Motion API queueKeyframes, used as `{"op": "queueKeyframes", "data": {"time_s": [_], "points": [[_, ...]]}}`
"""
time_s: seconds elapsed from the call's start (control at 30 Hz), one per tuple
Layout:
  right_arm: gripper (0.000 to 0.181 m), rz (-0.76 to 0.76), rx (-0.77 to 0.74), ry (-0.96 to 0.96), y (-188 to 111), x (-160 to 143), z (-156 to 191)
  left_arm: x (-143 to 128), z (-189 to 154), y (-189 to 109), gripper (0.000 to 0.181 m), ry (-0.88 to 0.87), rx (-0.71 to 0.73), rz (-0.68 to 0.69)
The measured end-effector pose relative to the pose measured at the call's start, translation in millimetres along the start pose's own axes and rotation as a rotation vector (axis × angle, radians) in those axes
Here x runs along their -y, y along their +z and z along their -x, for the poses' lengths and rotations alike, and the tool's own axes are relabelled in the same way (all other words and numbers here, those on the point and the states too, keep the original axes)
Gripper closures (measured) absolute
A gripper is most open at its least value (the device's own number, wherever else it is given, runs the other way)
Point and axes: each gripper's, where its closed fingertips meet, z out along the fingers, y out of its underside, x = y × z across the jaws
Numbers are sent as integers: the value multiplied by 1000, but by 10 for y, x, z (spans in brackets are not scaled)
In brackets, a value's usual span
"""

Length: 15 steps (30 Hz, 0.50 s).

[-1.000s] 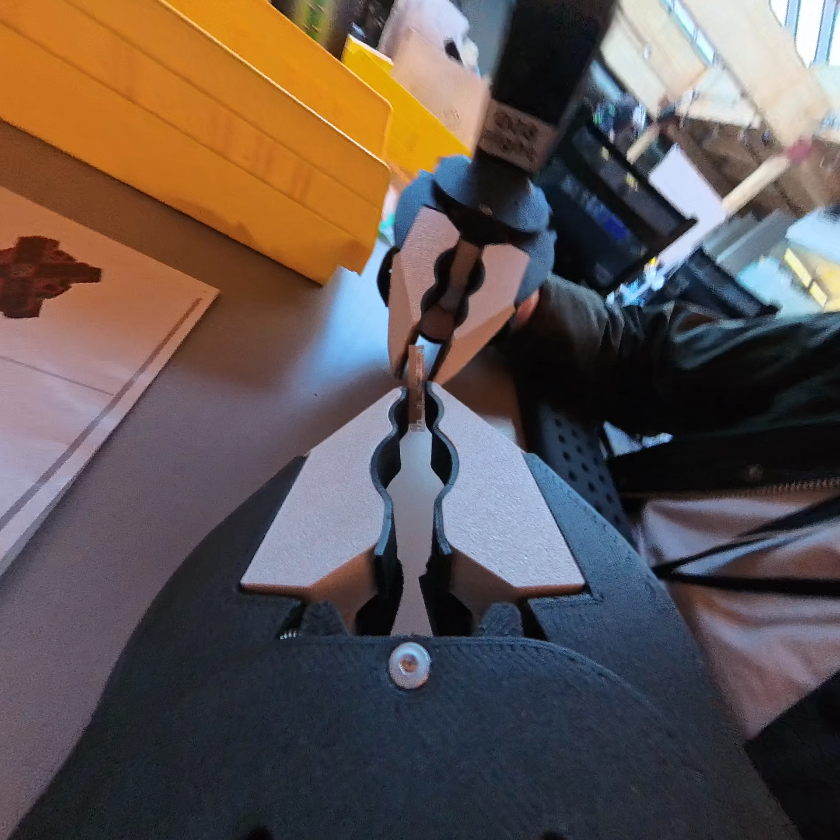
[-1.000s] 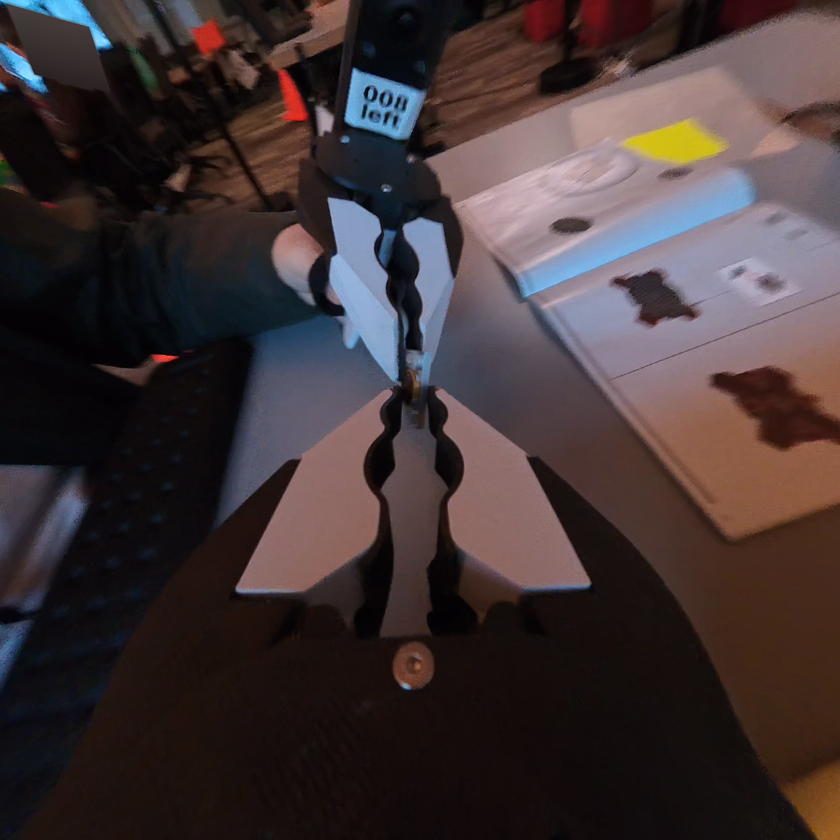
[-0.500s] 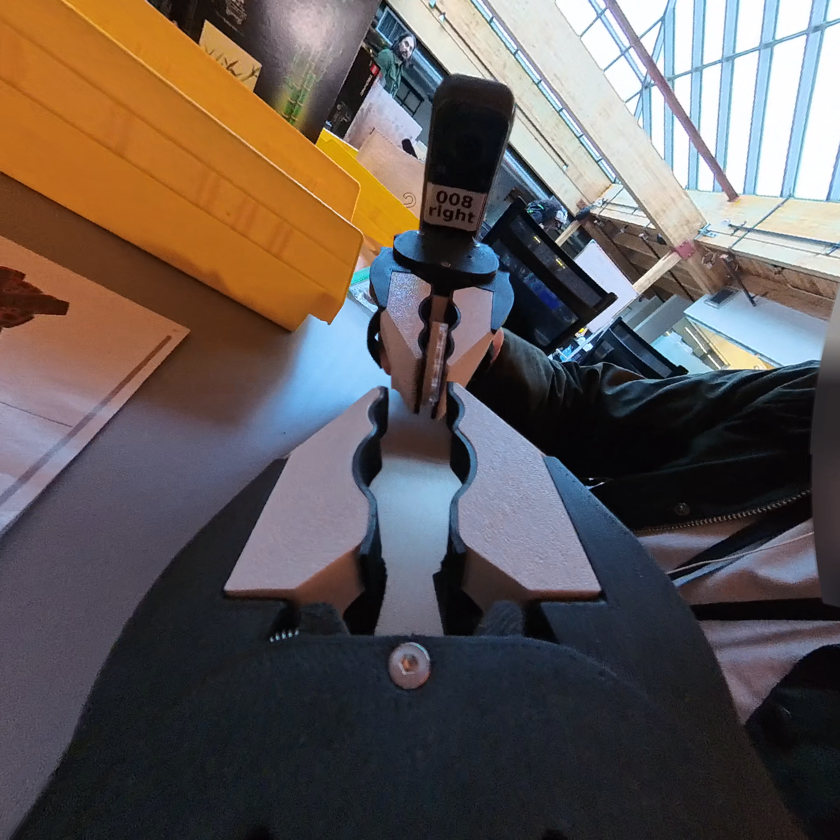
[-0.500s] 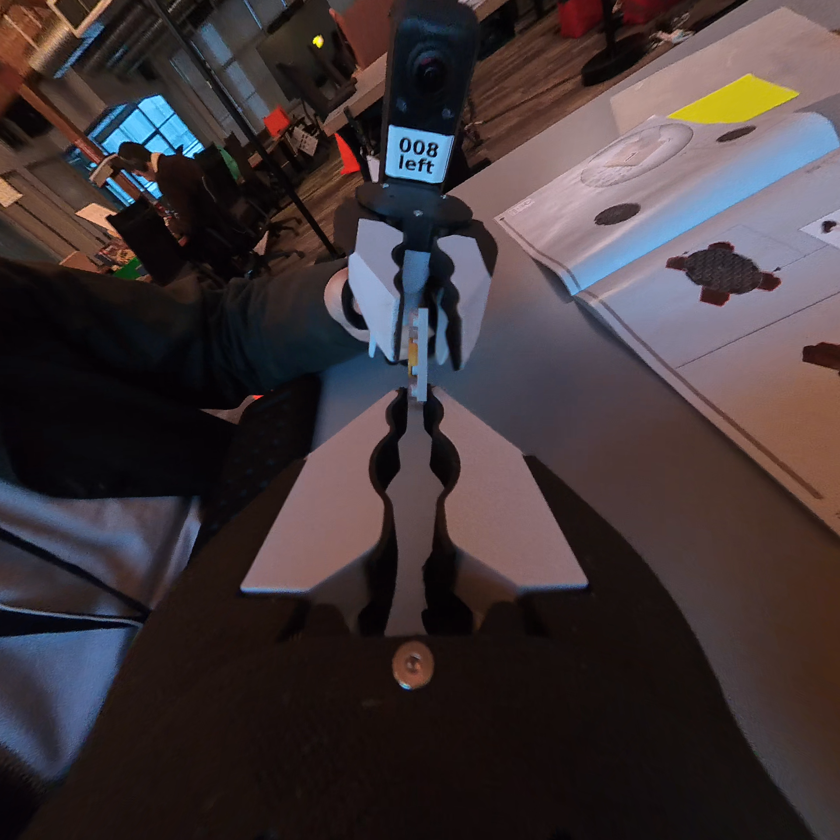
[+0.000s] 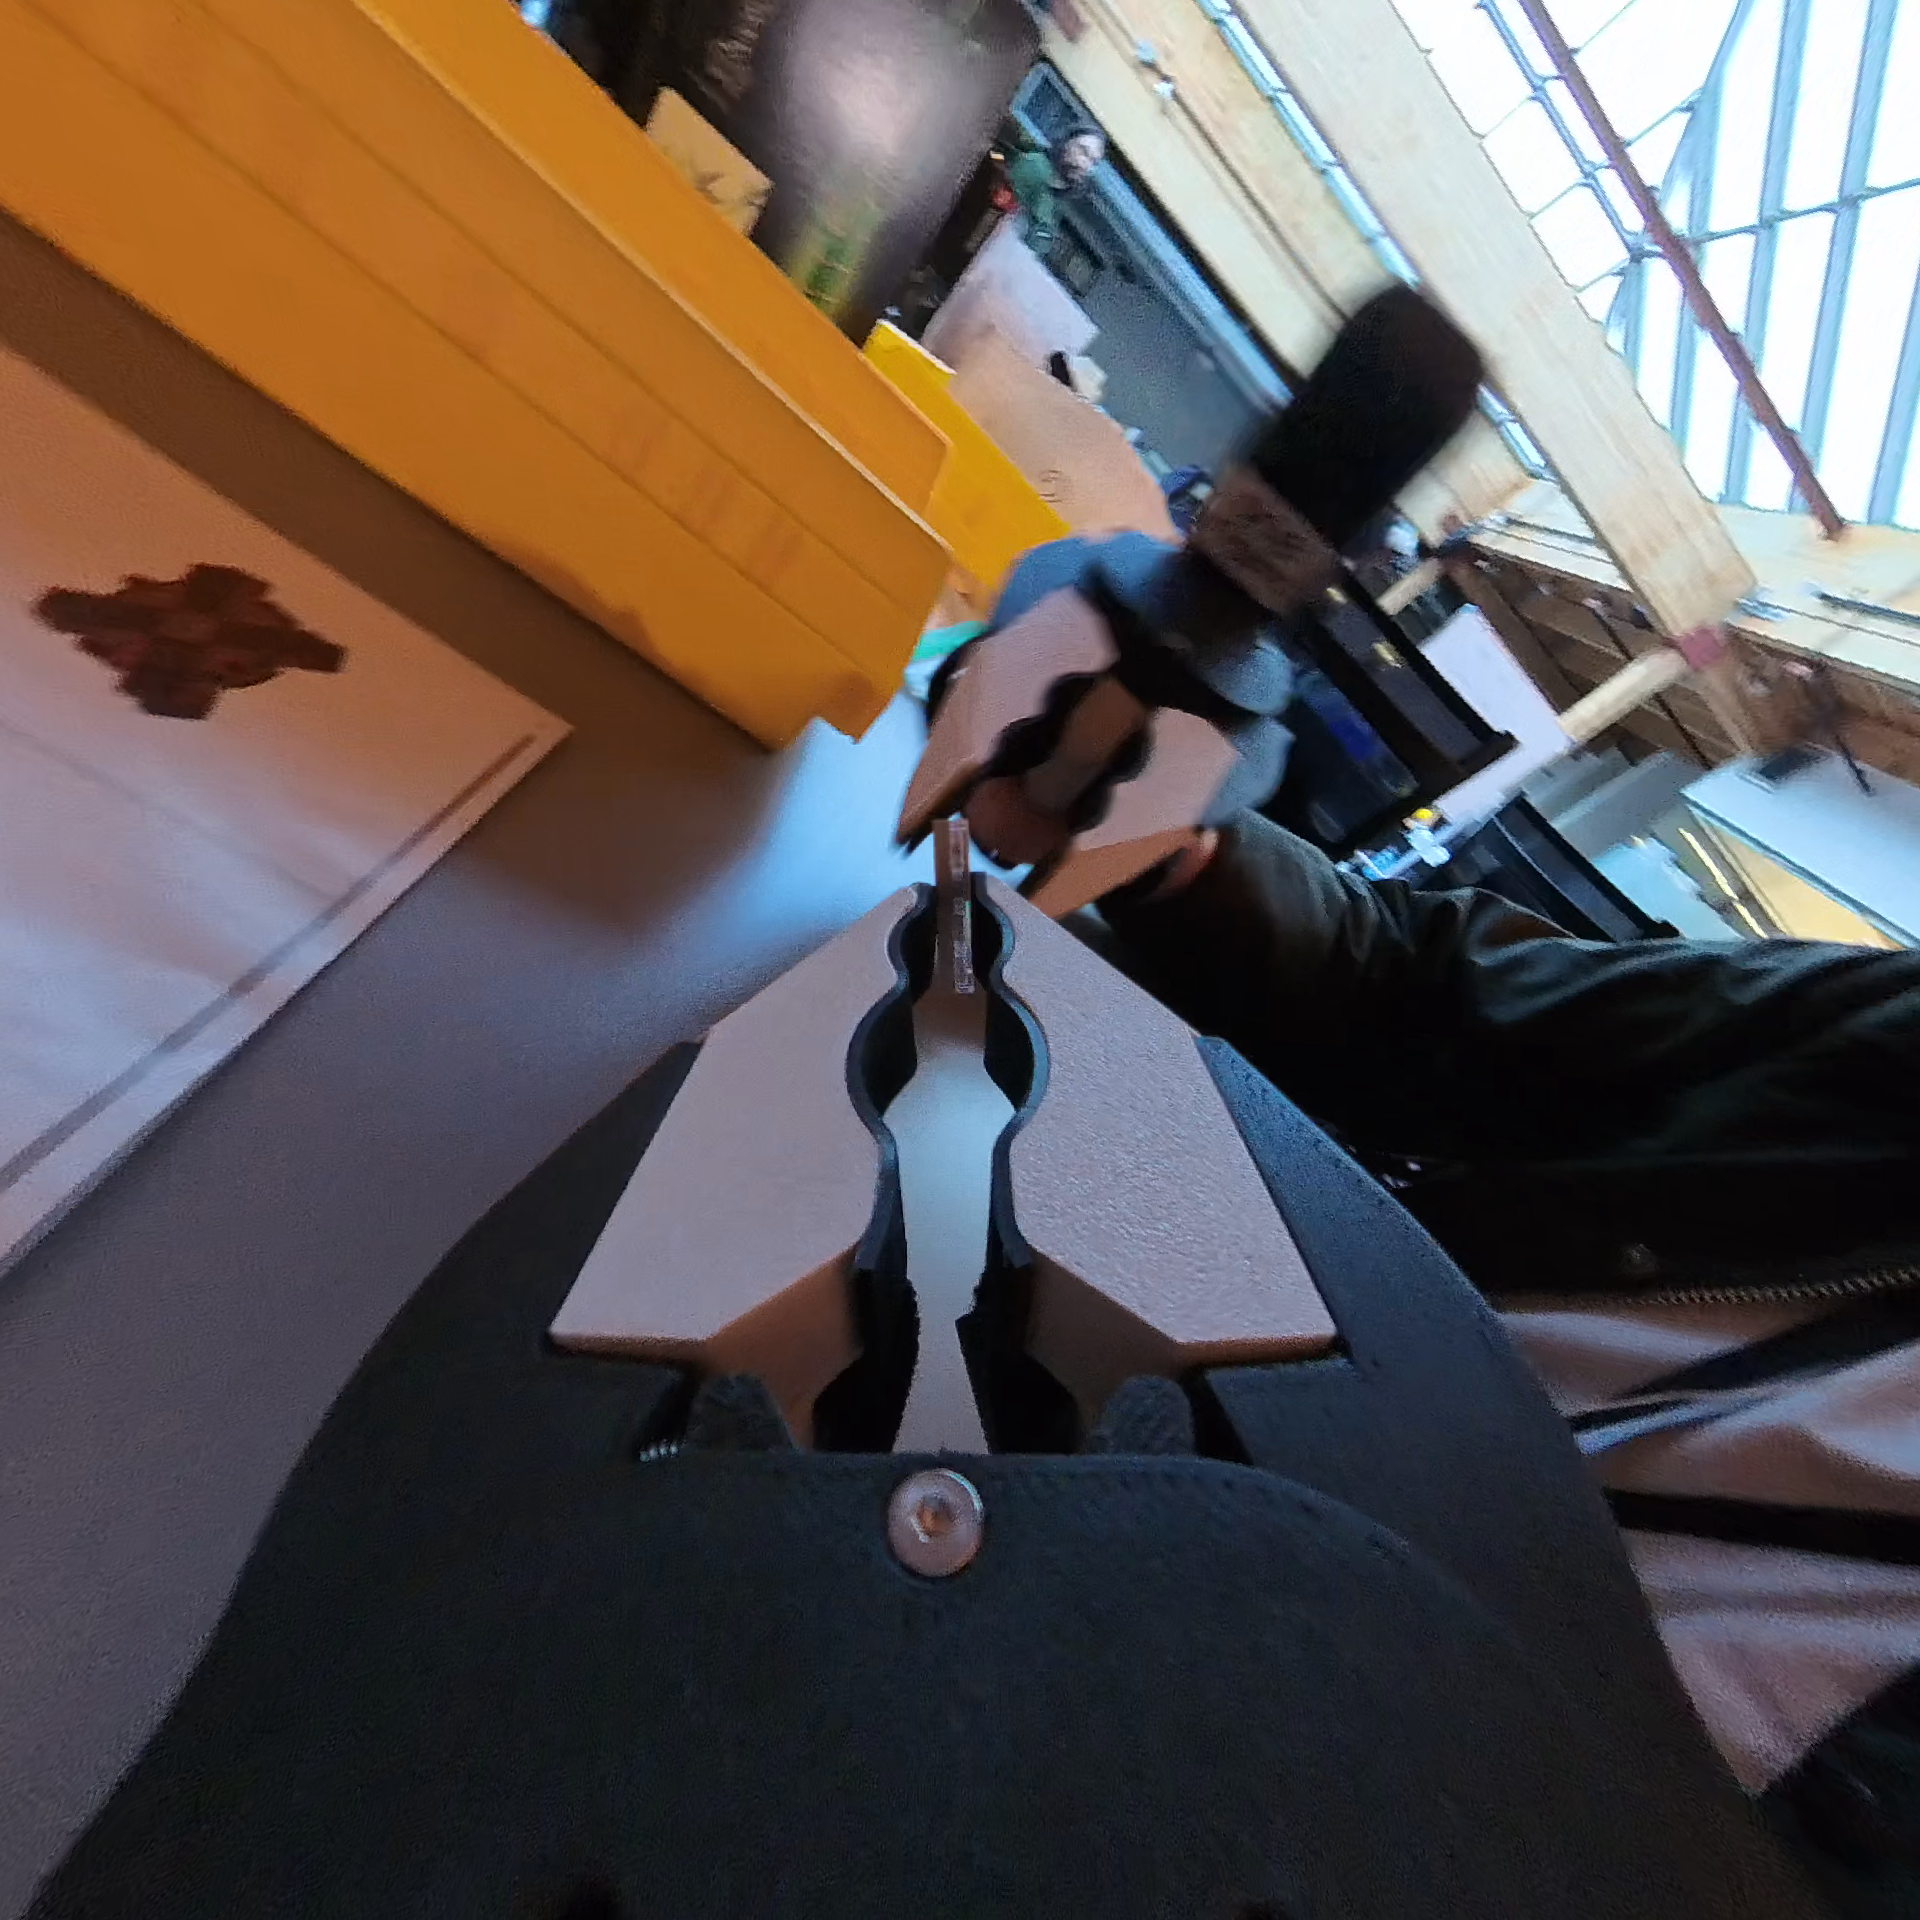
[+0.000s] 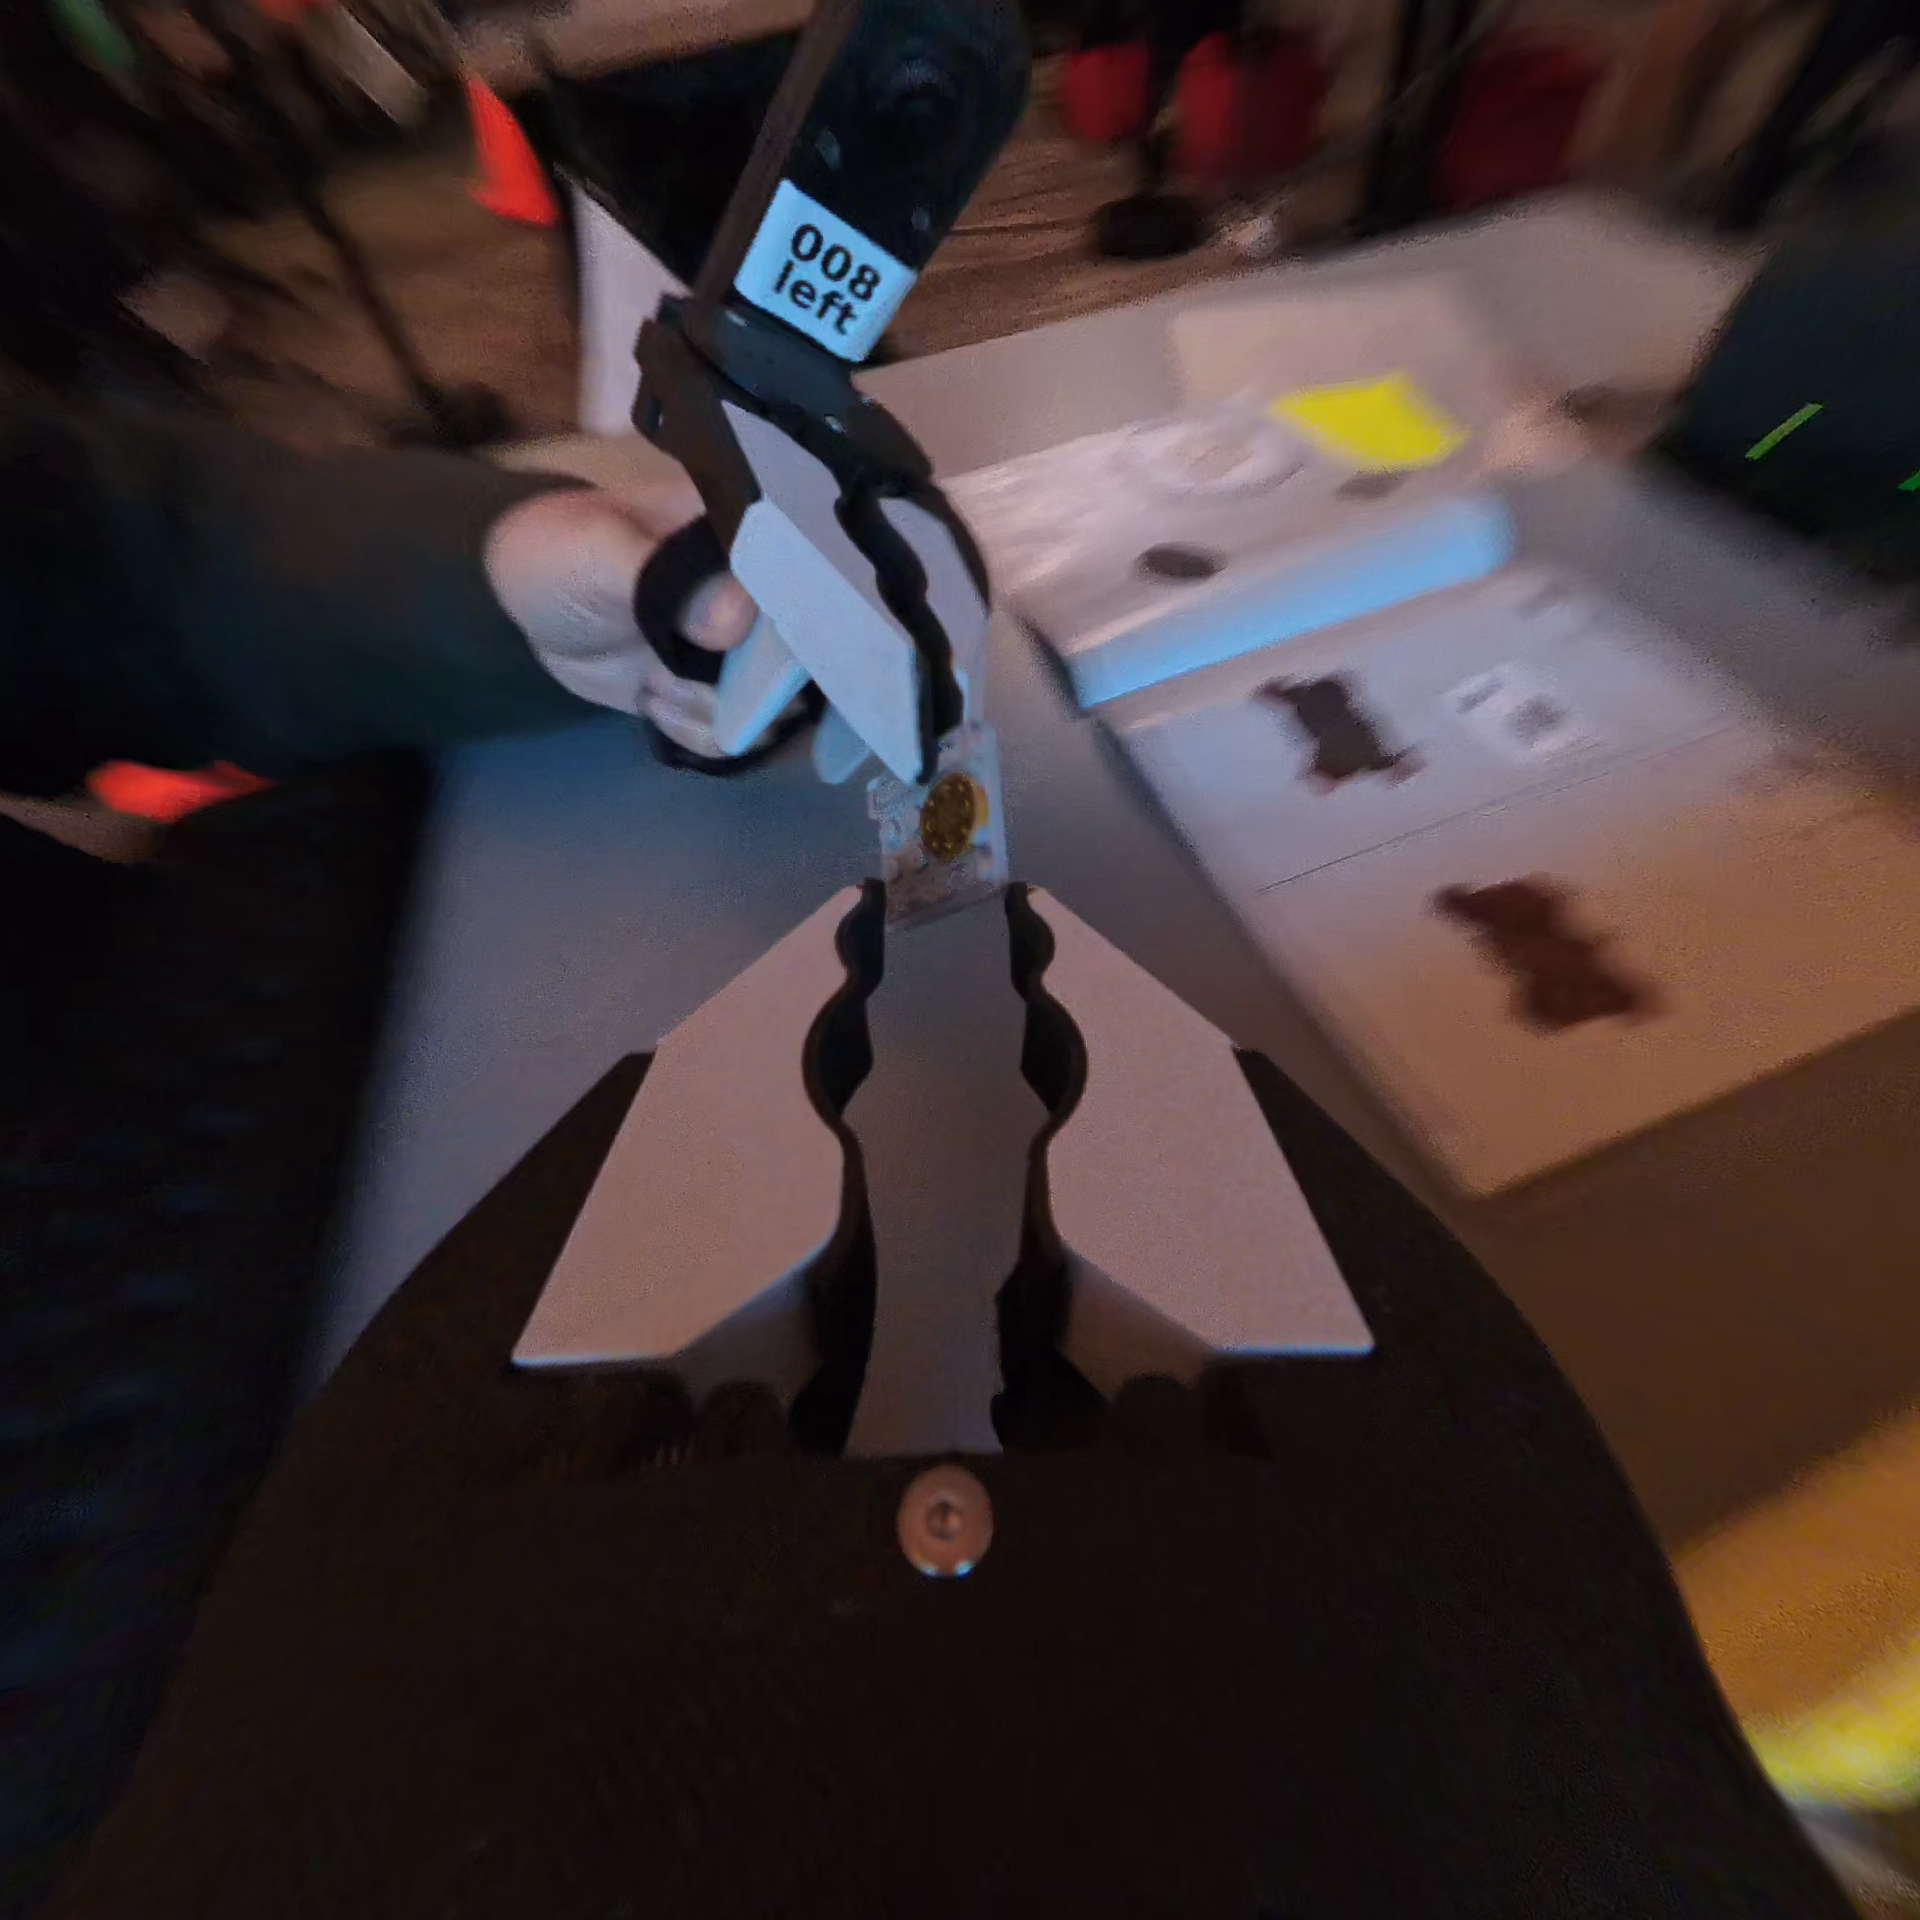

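Note:
My left gripper (image 5: 951, 894) is shut on a small clear flat plate (image 5: 954, 935), seen edge-on and sticking out past the fingertips. The right wrist view shows the plate (image 6: 951, 831) face-on with a round gold disc in it, held at the tips of the left gripper (image 6: 925, 769). My right gripper (image 6: 940, 899) is open, its fingertips standing on either side of the plate's lower edge without pressing on it. In the left wrist view the right gripper (image 5: 966, 860) faces mine, with its jaws apart just beyond the plate's tip. Both are held above a grey table (image 5: 416, 1039).
Yellow bins (image 5: 582, 395) stand at the table's far side. White printed sheets with dark shapes (image 5: 208, 727) lie on the table, and they also show in the right wrist view (image 6: 1507, 883). A person's dark sleeves (image 5: 1558, 1039) reach in behind the grippers. Both grippers' tips are close together, under 4 cm apart.
Half a second ago the right gripper gripped the plate and the left gripper stood open around it. Now the left gripper has shut on it and the right has opened. Both views have tilted.

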Motion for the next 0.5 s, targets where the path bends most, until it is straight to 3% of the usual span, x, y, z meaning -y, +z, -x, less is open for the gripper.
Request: {"op": "queueKeyframes", "data": {"time_s": [0.07,0.13,0.27,0.5], "points": [[159,4,-190,-291,-63,122,-48,-3,91,-19,177,-26,56,1],[159,71,-290,-426,-24,112,-50,-42,137,-5,177,-44,88,17],[158,192,-311,-420,120,-80,-69,-123,185,33,177,-65,128,53],[165,230,-315,-365,150,-170,-110,-199,249,45,177,-65,183,98]]}}
